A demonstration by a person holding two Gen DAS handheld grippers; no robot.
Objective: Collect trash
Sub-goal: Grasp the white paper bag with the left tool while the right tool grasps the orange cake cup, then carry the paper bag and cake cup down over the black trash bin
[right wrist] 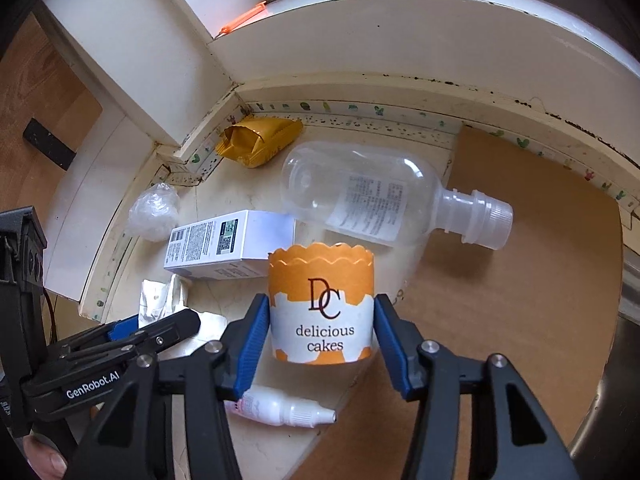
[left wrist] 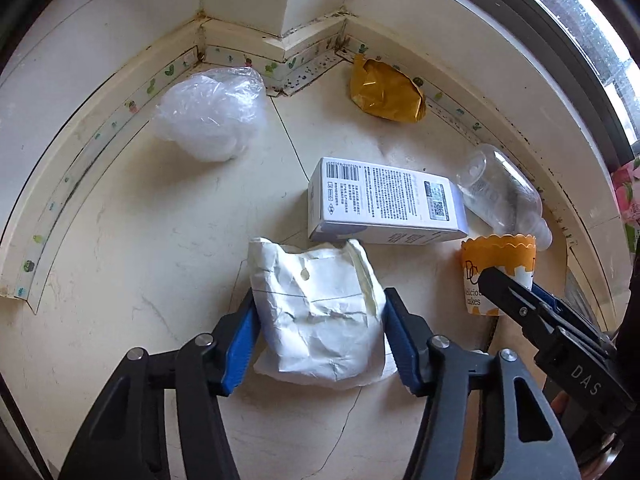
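Observation:
A crumpled white paper bag [left wrist: 316, 320] lies on the pale floor between the blue pads of my left gripper [left wrist: 320, 294], and both pads touch its sides. An orange and white paper cake cup [right wrist: 322, 292] marked "delicious cakes" stands upright between the pads of my right gripper [right wrist: 321, 298], which press on its two sides. In the left wrist view the cup [left wrist: 498, 256] shows at the right with the right gripper's finger across it. The left gripper [right wrist: 160, 328] shows at the lower left of the right wrist view, beside the paper bag [right wrist: 160, 296].
More litter lies toward the wall corner: a white printed box [left wrist: 384, 200], a clear plastic bottle [right wrist: 360, 200] on its side, a gold wrapper [left wrist: 386, 92], a crumpled clear plastic bag [left wrist: 210, 114]. A small white dropper bottle [right wrist: 280, 408] lies under my right gripper. Brown cardboard [right wrist: 520, 280] covers the floor at the right.

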